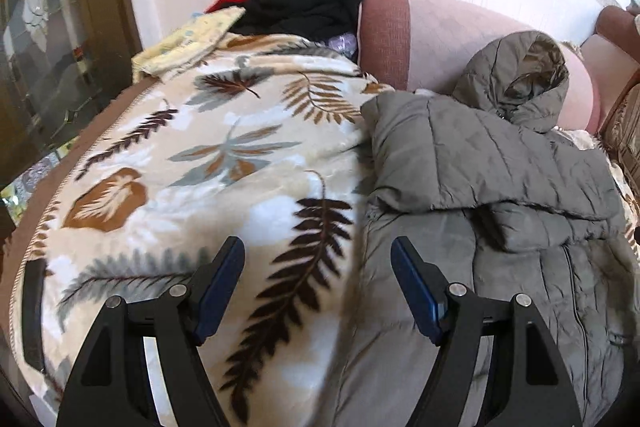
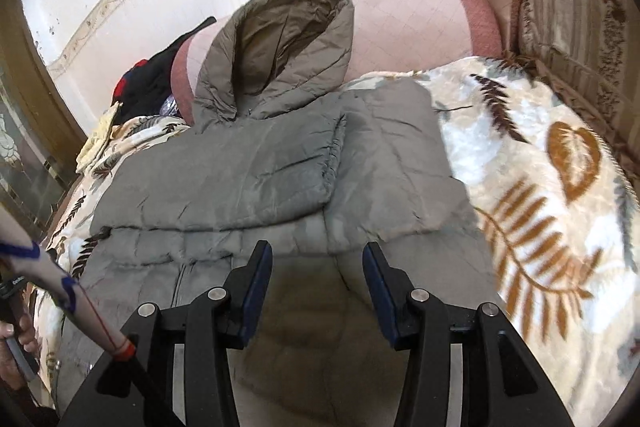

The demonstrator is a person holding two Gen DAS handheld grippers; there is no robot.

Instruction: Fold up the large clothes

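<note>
White wall w/ a patterned border strip fills the top of both views; below it a bed or couch is covered by a cream blanket [image 1: 224, 155] [image 2: 552, 195] printed w/ brown and grey leaves. Grey puffer jacket [image 1: 500, 187] [image 2: 248, 179] lies flat on the blanket, right half of the left wrist view and centre of the right wrist view. Both sleeves are folded across its chest, one overlapping the other, and its hood [image 1: 520, 83] [image 2: 280, 55] leans open against a pink quilted cushion [image 1: 448, 43] [image 2: 408, 23] behind. Black and red clothes pile [image 1: 304, 7] [image 2: 148, 83] sits upper centre-left, next to a yellow cloth [image 1: 192, 43]. Left gripper [image 1: 318, 263], bottom centre, fingers spread wide, holding nothing, hovers over the jacket's edge where it meets the blanket. Right gripper [image 2: 318, 267], bottom centre, also spread, empty, is above the jacket's lower front. Striped brown cushion [image 2: 580, 19] upper right.
</note>
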